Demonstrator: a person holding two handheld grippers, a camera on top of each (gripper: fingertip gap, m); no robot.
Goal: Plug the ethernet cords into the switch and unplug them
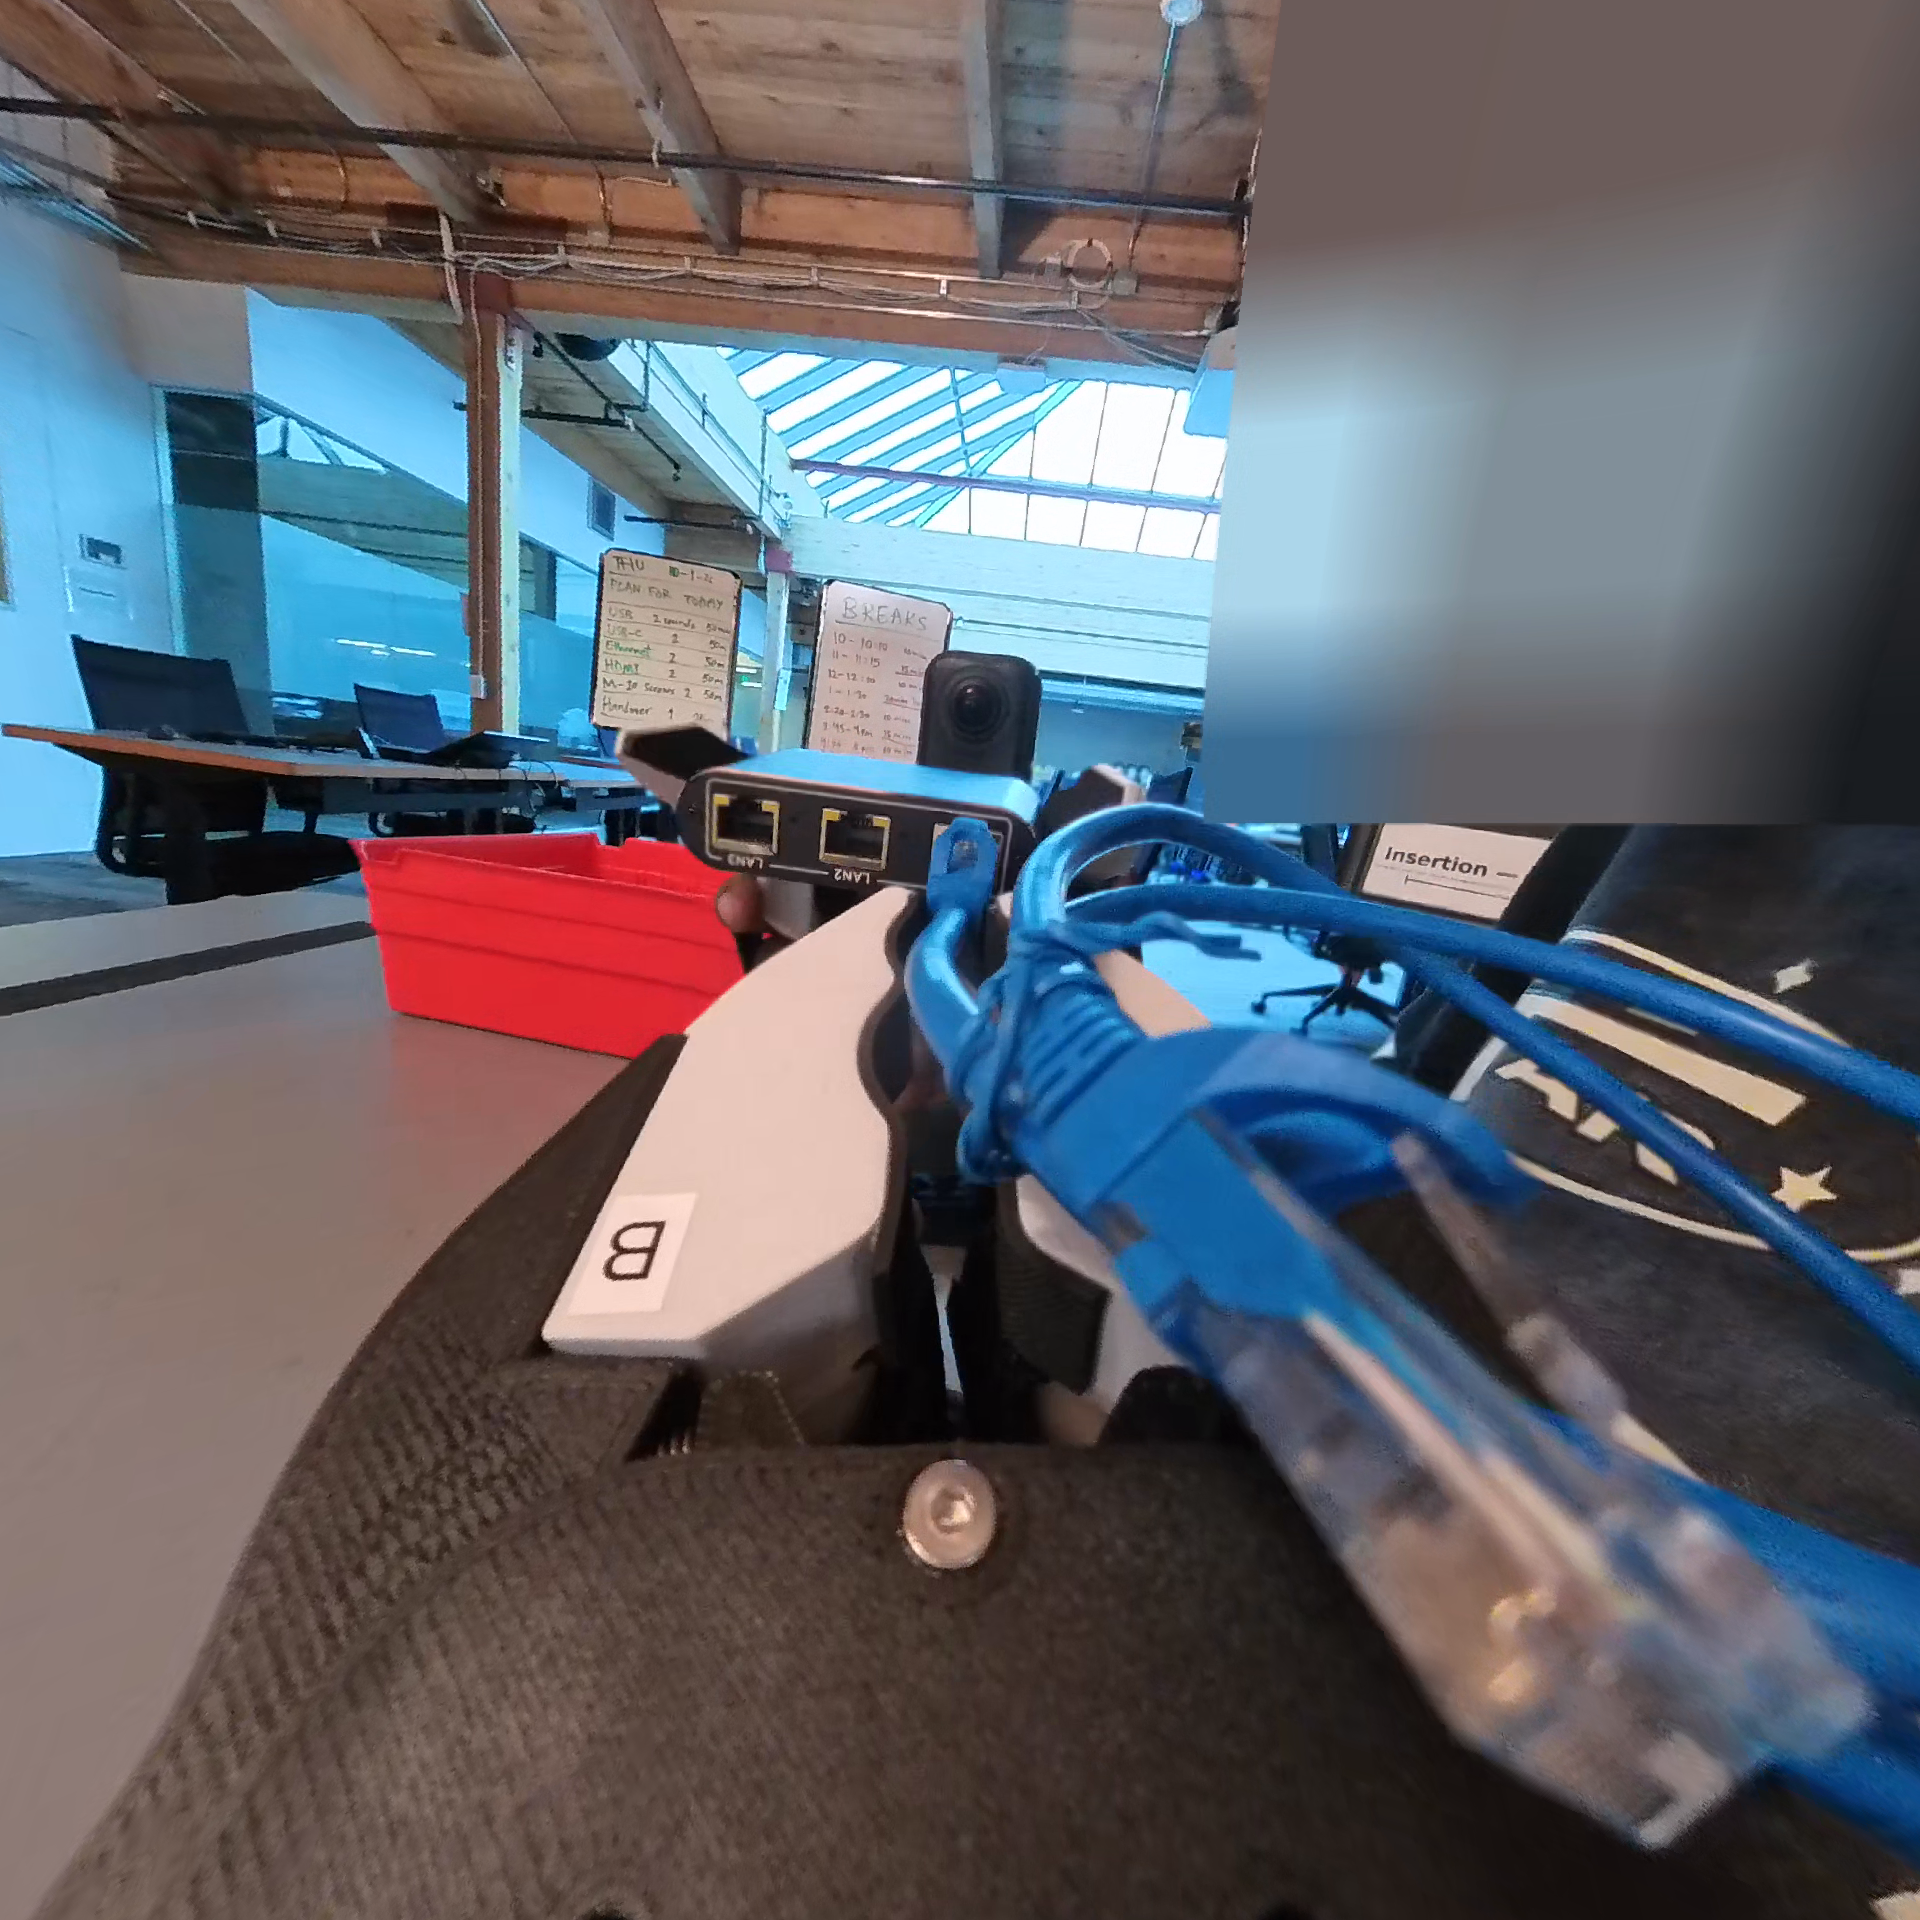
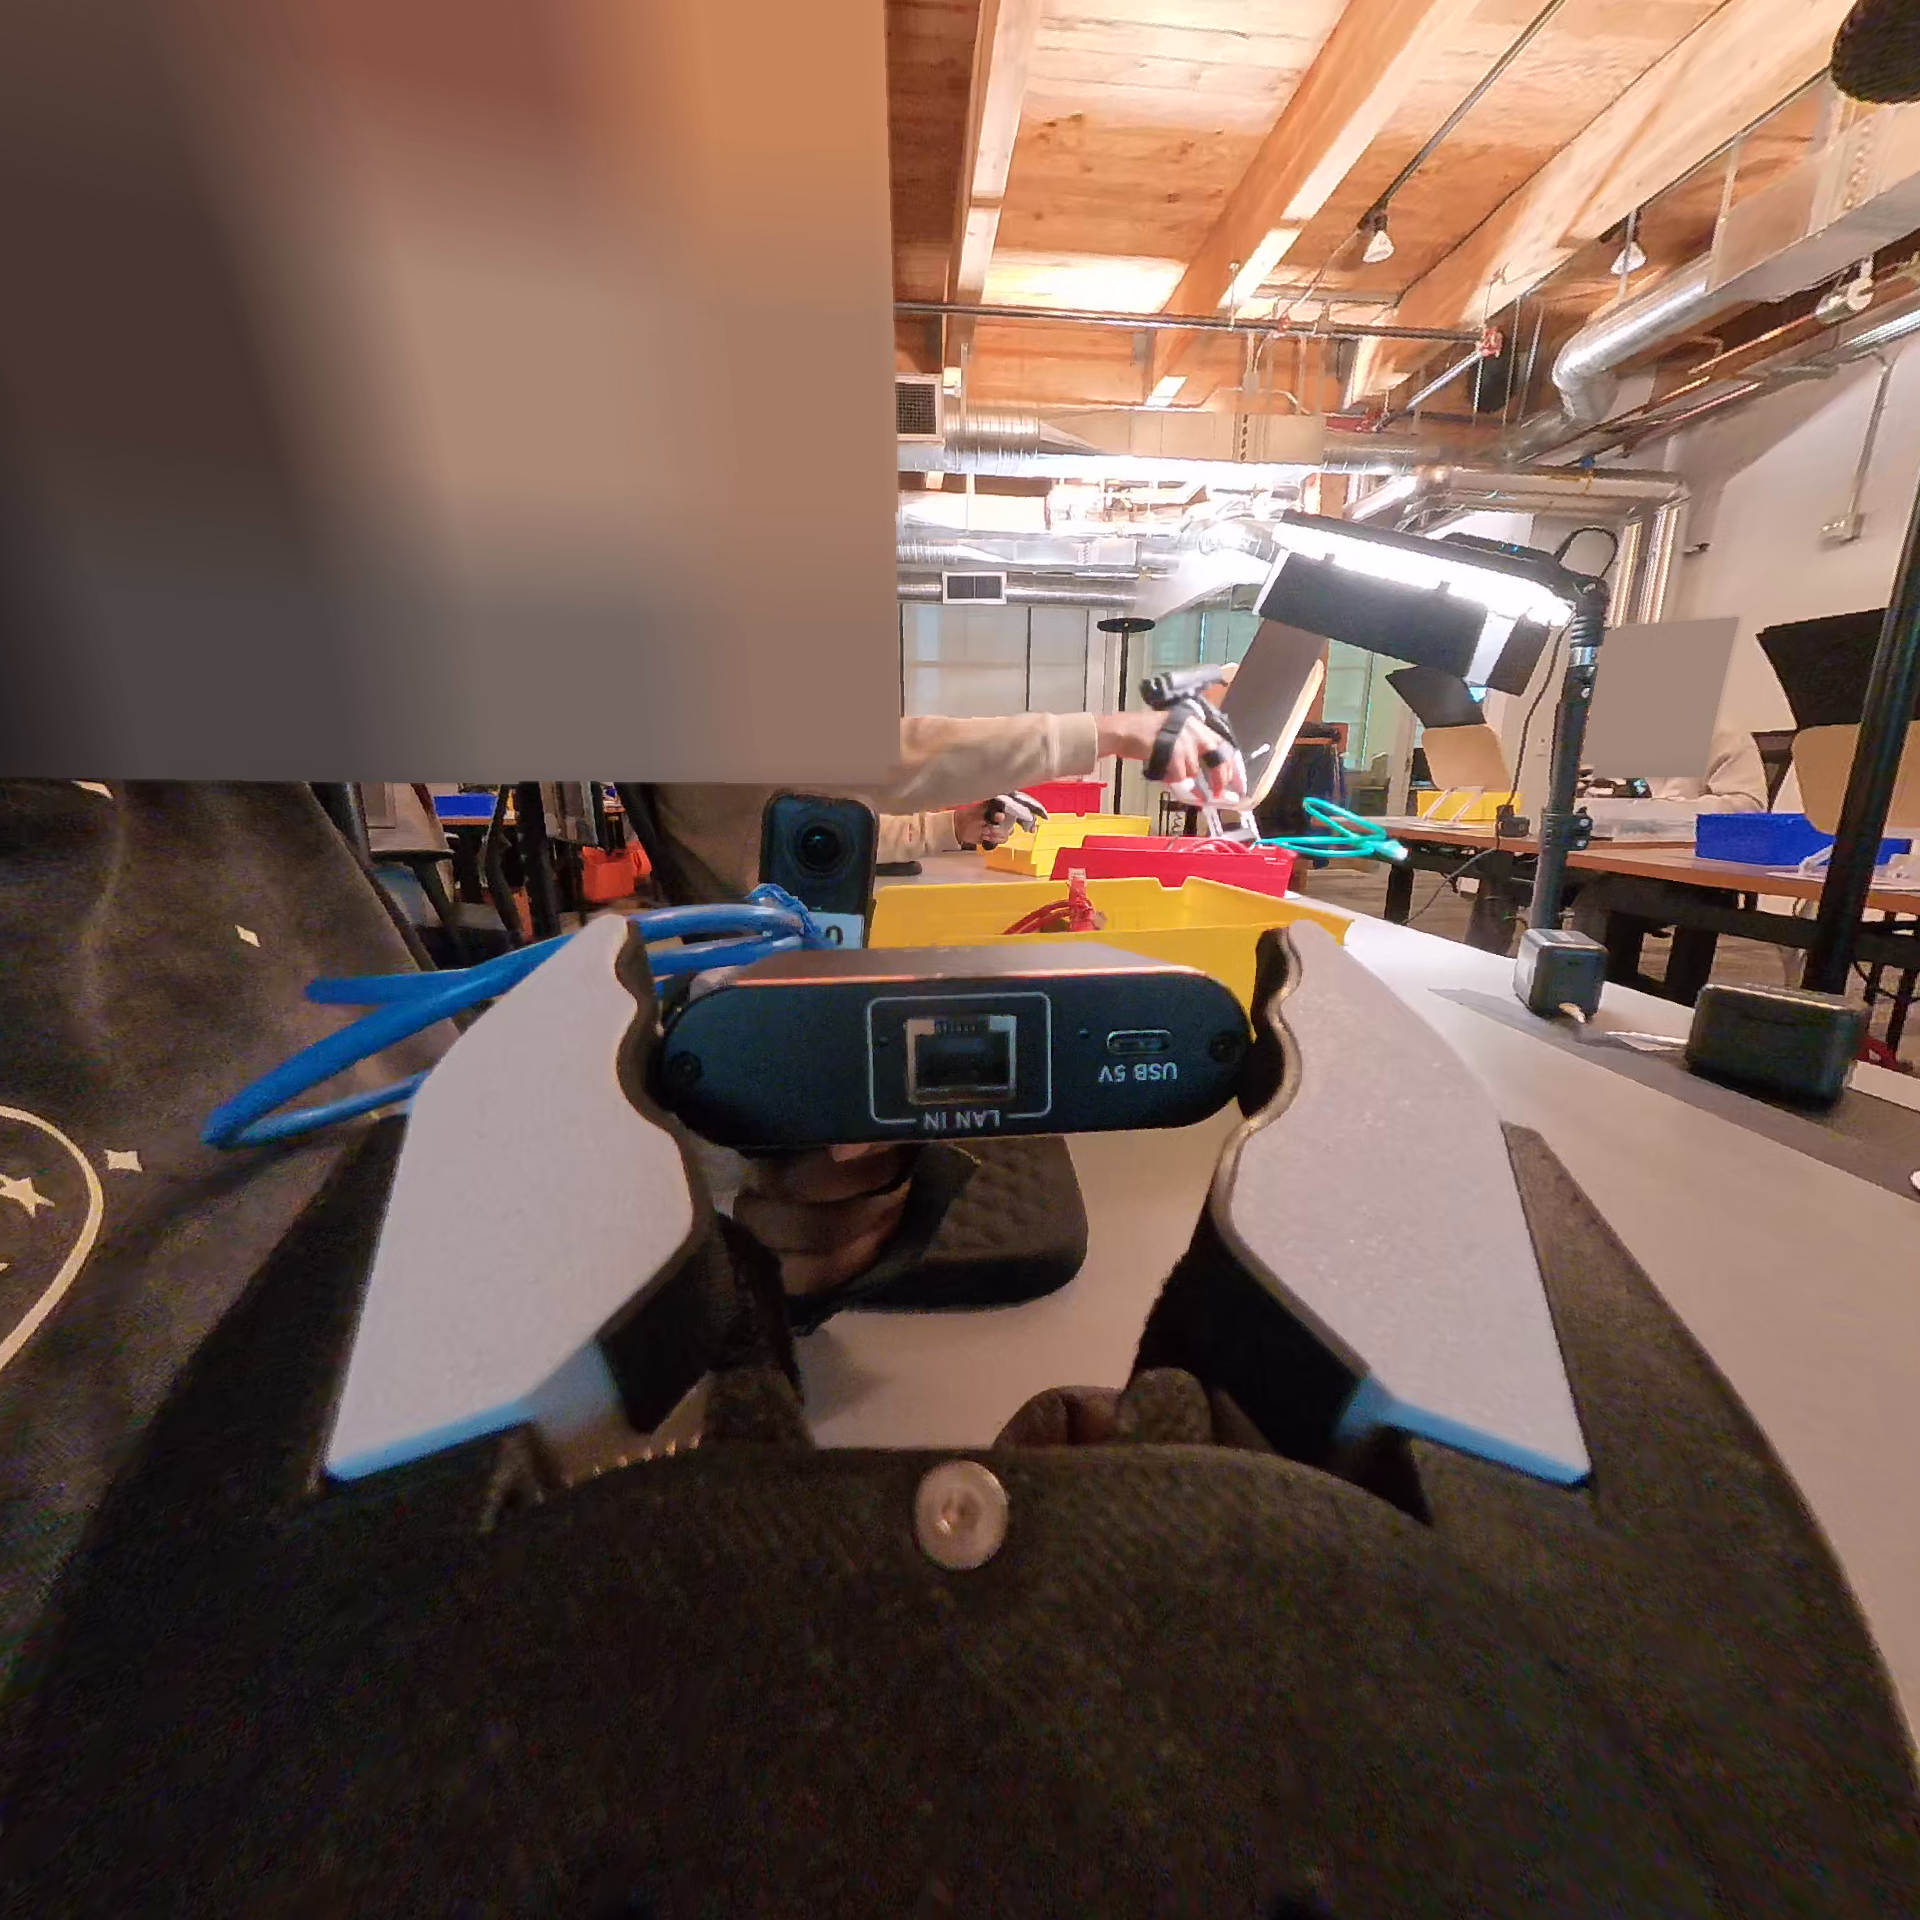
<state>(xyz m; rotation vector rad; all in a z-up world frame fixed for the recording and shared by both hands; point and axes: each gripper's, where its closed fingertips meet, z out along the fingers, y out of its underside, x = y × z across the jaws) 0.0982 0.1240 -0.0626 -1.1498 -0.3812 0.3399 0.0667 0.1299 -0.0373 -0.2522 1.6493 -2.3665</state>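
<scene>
Switch (image 2: 951,1055) crosswise, upside down

Dark switch (image 2: 951,1060) held level, blue ethernet cord (image 1: 1049,1039) coiled, plug (image 1: 1507,1455) loose

Above you runs an exposed timber-beamed ceiling (image 1: 644,114) with silver ducts (image 2: 1621,343). At twelve o'clock in your left wrist view, a slanted glass skylight (image 1: 997,436) glows; two handwritten whiteboards (image 1: 665,644) stand below. At nine o'clock, black office chairs (image 1: 156,707) flank a long wooden desk (image 1: 208,753). The grey counter (image 1: 208,1143) spreads beneath.
</scene>
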